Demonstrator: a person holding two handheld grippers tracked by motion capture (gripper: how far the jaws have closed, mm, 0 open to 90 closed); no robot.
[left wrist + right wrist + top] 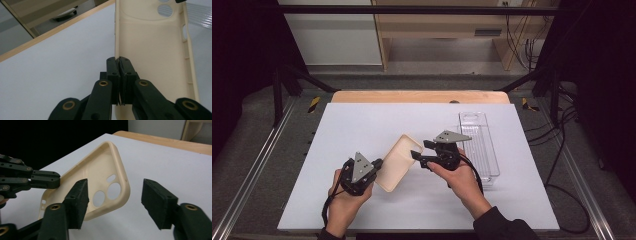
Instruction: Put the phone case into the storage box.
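Cream phone case (398, 161) sits at the centre of the high view, a shallow tray-like shell with rounded corners and a raised rim, its hollow side up. Your left gripper (377, 164) has its jaws pressed together on the rim of the case's long edge, near the lower left of the case in that view. Your left gripper view shows the pinch up close: the two black jaws meet on the thin wall at centre frame (119, 65), and the case (152, 50) runs up the right half of the frame, with round cut-outs at the top and small slots along its far side.

Your right gripper (416, 154) is spread wide, at the case's upper right corner in the high view; whether it touches, you cannot tell there. Your right gripper view shows the jaws well apart (115, 202), with the camera end of the case (100, 177) between and beyond them: two round holes and one small oval one.

At the right of the high view a clear plastic box (479, 145) lies on the white table (362, 125), long and ribbed. What it holds you cannot tell.
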